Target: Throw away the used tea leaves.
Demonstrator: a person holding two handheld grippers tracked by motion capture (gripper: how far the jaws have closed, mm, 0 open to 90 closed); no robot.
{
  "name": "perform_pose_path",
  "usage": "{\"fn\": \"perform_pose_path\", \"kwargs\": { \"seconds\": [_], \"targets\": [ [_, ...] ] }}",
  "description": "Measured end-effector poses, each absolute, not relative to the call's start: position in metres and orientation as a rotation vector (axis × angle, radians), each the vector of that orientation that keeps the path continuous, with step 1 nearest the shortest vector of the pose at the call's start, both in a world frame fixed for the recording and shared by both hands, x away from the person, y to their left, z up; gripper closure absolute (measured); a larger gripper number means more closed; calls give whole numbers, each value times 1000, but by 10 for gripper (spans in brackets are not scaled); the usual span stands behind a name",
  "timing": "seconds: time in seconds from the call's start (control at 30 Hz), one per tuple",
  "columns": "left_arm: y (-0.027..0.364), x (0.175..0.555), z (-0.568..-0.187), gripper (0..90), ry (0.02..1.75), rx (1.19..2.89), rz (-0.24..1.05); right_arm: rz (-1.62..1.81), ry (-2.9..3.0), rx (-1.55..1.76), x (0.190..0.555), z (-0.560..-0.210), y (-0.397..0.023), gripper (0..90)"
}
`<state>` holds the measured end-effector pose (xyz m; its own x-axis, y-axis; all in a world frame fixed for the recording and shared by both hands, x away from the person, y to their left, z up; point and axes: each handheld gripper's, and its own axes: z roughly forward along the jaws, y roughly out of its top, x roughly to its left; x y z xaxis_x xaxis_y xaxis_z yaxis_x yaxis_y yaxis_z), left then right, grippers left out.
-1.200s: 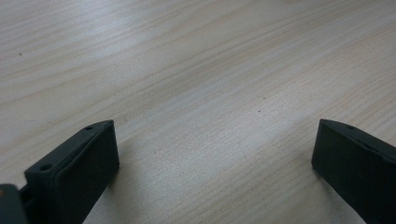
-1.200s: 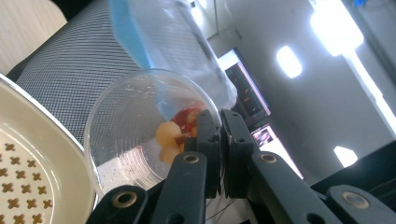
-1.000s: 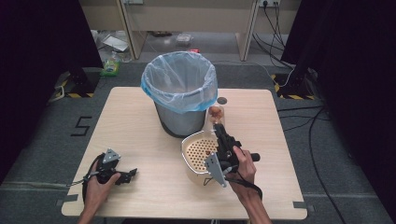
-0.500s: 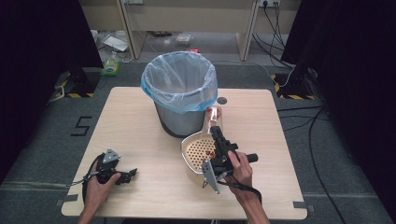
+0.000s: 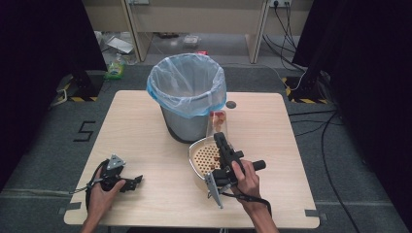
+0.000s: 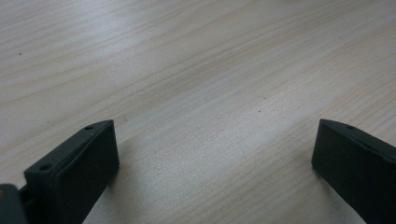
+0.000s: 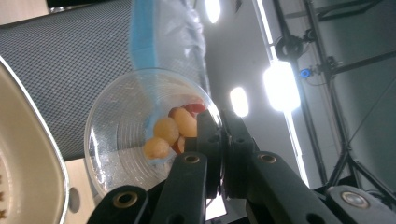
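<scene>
A white "5" (image 5: 85, 131) is painted on the floor left of the table (image 5: 145, 121); no other writing can be read. The right gripper (image 5: 219, 138) is clenched on the wall of a clear plastic cup (image 7: 140, 135), its jaws pinching the rim. The cup is ribbed, transparent and tilted, with yellow and red round pieces (image 7: 175, 128) inside; what they are is hard to tell. It is above the perforated beige tray (image 5: 204, 158), just beside the lined bin (image 5: 187, 104). The left gripper (image 6: 215, 154) rests released on bare wood.
</scene>
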<state>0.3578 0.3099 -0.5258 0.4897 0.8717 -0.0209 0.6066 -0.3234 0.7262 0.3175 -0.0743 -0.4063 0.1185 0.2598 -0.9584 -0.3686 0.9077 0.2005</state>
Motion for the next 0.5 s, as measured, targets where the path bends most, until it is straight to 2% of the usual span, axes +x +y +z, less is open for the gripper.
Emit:
{"fn": "perform_pose_path", "kwargs": {
  "seconds": [0.5],
  "targets": [
    [310, 358, -526, 0, 1213, 2053, 497, 393, 1345, -156, 318, -416, -75, 878]
  ]
}}
